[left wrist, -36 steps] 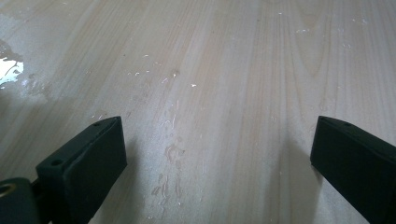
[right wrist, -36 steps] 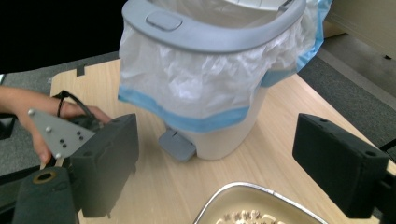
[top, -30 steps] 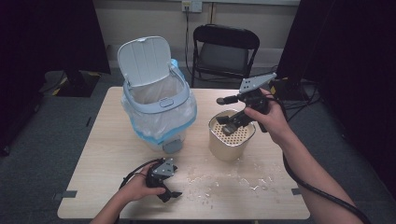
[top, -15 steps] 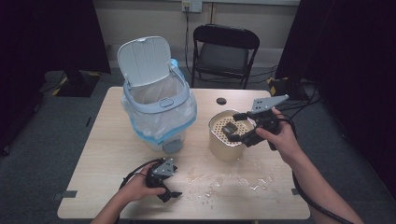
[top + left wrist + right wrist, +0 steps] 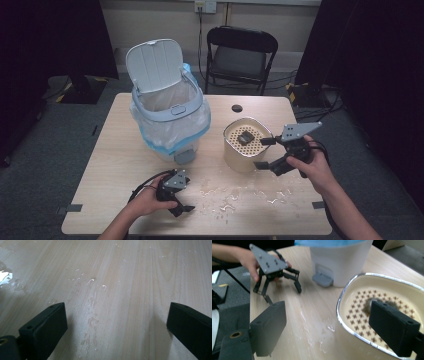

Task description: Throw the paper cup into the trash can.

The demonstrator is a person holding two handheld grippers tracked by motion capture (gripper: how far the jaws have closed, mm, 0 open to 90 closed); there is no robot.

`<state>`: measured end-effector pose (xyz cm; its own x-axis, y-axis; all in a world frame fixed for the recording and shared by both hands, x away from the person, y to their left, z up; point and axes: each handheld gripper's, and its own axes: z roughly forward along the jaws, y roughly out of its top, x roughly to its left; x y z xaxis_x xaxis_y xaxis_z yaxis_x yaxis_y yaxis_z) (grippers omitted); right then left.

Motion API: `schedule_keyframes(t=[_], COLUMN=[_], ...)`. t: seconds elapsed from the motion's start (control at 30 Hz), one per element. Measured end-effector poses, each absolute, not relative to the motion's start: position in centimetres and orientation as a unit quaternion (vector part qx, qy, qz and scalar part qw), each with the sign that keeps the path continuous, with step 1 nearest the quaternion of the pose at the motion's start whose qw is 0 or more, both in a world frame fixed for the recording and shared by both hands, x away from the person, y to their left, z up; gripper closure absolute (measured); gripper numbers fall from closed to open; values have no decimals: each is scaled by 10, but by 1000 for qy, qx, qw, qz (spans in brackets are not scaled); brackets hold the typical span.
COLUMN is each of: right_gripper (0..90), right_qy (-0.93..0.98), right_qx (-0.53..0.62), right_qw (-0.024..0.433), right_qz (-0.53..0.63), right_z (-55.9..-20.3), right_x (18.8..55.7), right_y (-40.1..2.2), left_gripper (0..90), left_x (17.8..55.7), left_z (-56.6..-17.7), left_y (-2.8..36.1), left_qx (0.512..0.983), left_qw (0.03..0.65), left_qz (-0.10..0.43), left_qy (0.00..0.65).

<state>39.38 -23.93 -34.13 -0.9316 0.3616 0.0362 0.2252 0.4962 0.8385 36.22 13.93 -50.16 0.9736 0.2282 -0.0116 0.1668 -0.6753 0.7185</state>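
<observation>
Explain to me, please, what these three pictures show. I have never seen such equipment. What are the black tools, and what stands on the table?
A person sits at a light wooden table and holds a black two-jaw hand tool in each hand; there is no robot arm. One picture comes from a camera above the table. The other two come from small cameras riding on each tool, looking along its jaws.

The left gripper rests low over the table near the person, jaws open, nothing between them. The right gripper is at the rim of a cream metal-rimmed container with a perforated insert. Its jaws are open, one inside the rim and one outside, not yet gripping. Something small and dark lies on the insert.

Behind stands a white pedal bin with a clear bag and raised lid. Water drops are spilled on the wood.
</observation>
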Motion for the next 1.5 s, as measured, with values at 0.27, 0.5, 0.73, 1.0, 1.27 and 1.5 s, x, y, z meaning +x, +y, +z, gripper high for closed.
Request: schedule_keyframes(t=[0.27, 0.5, 0.73, 1.0, 1.27, 1.5], right_gripper=[139, 139, 140, 140, 140, 141], right_qy=[863, 866, 868, 876, 873, 871], right_qx=[177, 183, 188, 200, 218, 234], right_qw=[61, 57, 54, 40, 49, 77], right_qz=[469, 463, 456, 437, 433, 425], right_z=[-369, -395, -420, -449, -470, -488], right_x=[380, 368, 359, 357, 357, 359], right_y=[-248, -254, -259, -263, -270, -275], left_gripper=[23, 23, 23, 23, 23, 22], left_x=[362, 362, 362, 362, 362, 362], left_z=[-501, -502, -502, -502, -502, -502], left_y=[139, 139, 139, 139, 139, 139], left_qx=[915, 915, 915, 915, 915, 915], left_qw=[387, 387, 388, 387, 387, 387], left_qz=[40, 40, 40, 40, 40, 40], left_qy=[107, 108, 108, 108, 108, 108])
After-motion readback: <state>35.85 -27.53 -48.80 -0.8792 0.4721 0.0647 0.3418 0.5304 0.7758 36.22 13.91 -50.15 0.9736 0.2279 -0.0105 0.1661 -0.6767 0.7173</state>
